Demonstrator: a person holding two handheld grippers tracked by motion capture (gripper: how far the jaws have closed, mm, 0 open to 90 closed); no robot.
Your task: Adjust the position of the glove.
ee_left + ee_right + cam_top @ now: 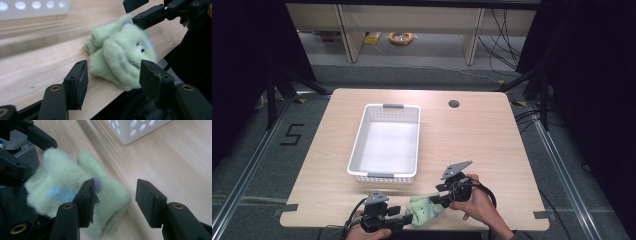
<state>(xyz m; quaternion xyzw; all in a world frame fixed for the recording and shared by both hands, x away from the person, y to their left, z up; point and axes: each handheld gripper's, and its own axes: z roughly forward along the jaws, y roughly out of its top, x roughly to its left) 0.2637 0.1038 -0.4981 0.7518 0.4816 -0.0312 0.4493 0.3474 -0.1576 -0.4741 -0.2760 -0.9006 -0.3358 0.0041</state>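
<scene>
The green plush toy (424, 211) lies at the worktop's near edge, between our left tongs (398, 215) and right tongs (438, 196); both stand part open, gripping nothing; it looks soft, light and squashy; we would pinch its folded body.

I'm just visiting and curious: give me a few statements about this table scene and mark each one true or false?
1. The green fuzzy sock lies inside the white basket. False: it lies on the table, near its front edge.
2. The left gripper has open jaws, the sock's end between them. True.
3. The basket holds several toys. False: nothing lies in it.
4. The right gripper is open. True.
5. The sock is red. False: it is pale green.
</scene>
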